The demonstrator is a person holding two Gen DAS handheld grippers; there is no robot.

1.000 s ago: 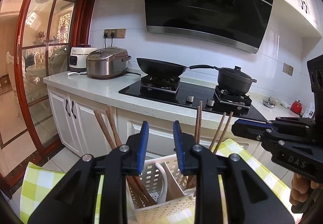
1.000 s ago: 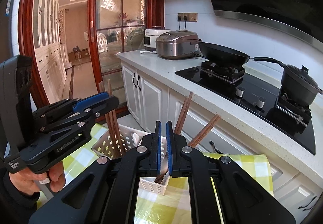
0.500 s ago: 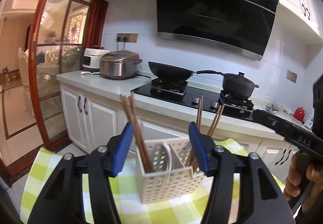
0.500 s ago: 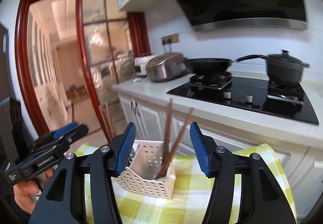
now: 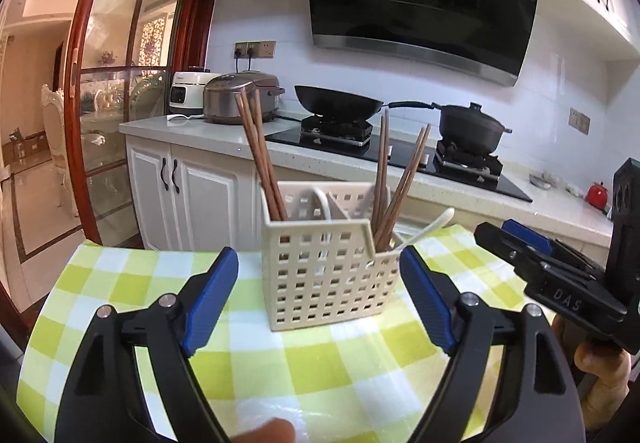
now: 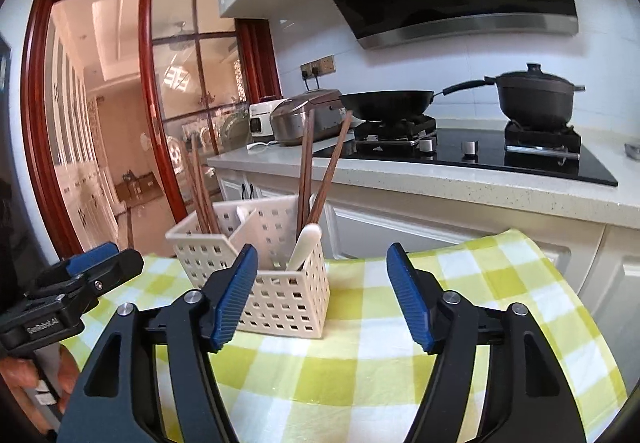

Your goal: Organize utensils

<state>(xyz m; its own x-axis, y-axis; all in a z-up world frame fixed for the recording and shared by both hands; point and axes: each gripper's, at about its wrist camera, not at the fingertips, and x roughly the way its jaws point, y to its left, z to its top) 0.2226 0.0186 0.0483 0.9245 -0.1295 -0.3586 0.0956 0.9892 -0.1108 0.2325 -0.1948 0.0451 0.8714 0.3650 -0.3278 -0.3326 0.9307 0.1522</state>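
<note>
Through the left wrist camera I saw my left gripper [image 5: 316, 279], jaws just opened wide with nothing pressed between them, low over the green-checked cloth [image 5: 120, 283] facing the cream utensil caddy [image 5: 324, 275], which already held wooden chopsticks [image 5: 260, 159] in two compartments and a white spoon [image 5: 428, 227] leaning out on its right. Through the right wrist camera my right gripper [image 6: 320, 295] had likewise just spread apart and empty, near the caddy's corner; I judged the sorting largely done, so any next move called for a careful re-approach without tipping the caddy.
</note>
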